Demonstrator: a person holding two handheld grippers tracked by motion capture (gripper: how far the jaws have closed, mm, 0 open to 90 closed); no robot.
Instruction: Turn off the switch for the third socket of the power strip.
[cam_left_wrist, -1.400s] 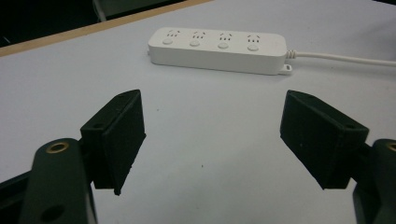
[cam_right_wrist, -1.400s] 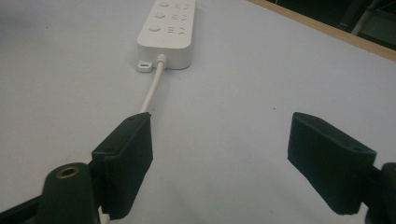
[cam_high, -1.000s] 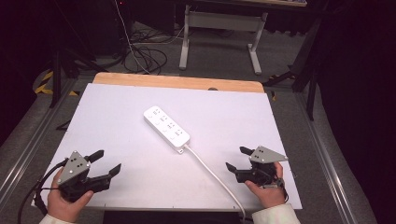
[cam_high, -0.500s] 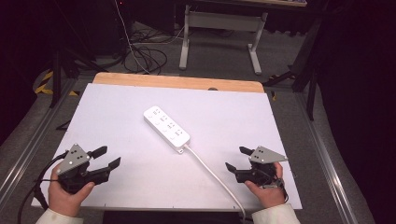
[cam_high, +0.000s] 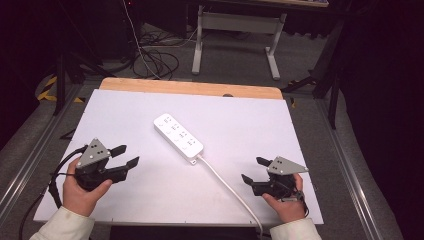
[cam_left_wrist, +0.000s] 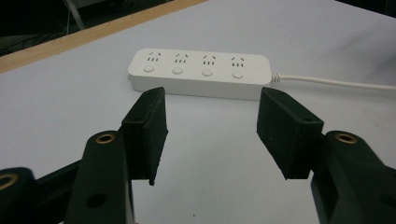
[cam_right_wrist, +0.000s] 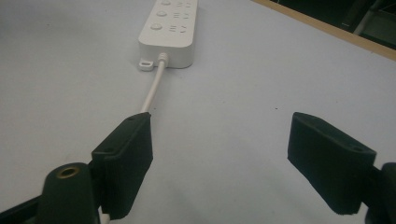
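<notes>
Left gripper (cam_high: 126, 156), jaws apart and just been narrowing on nothing, lines up on the white power strip (cam_high: 178, 138) mid-surface (cam_high: 300, 130), right gripper (cam_high: 254, 171) gaping by its cable (cam_high: 227, 187); better approach square across the body.

The white oblong plastic power strip (cam_high: 178, 137) looks smooth with a slight gloss, and its round white cable (cam_high: 227, 184) looks like smooth plastic. The table (cam_high: 250, 125) has a matt pale sheet surface with a bare wooden strip (cam_high: 190, 88) at its far edge. The gripper pads (cam_left_wrist: 148, 128) are matt black.
</notes>
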